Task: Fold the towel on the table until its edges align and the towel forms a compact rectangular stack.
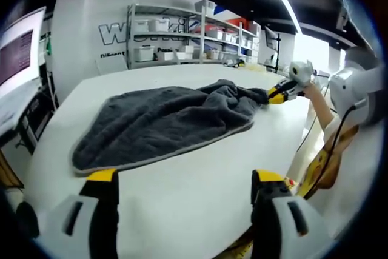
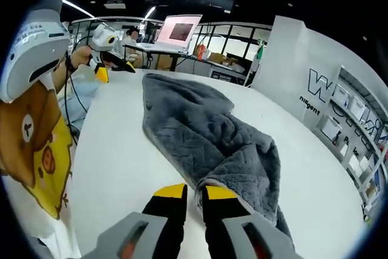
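The towel (image 1: 163, 122) lies on the white bench (image 1: 182, 210), partly spread, with one end flat toward the left tool (image 1: 185, 189) and the far end bunched into loose folds. In the left gripper view, the left tool hovers over bare bench short of the towel's near edge, jaws wide apart and holding nothing. The right tool (image 1: 276, 94) sits at the bunched end of the towel. In the right gripper view, the right tool (image 2: 194, 195) has its jaws nearly together at the towel (image 2: 206, 131) corner; they appear to pinch the edge, though the contact itself is partly hidden. The other tool (image 2: 103, 72) shows at the far bench (image 2: 121, 168) side, clear of the cloth. Judged progress: early. No clean fold is formed, edges are not aligned, and the full sequence of folds into a compact rectangle remains.
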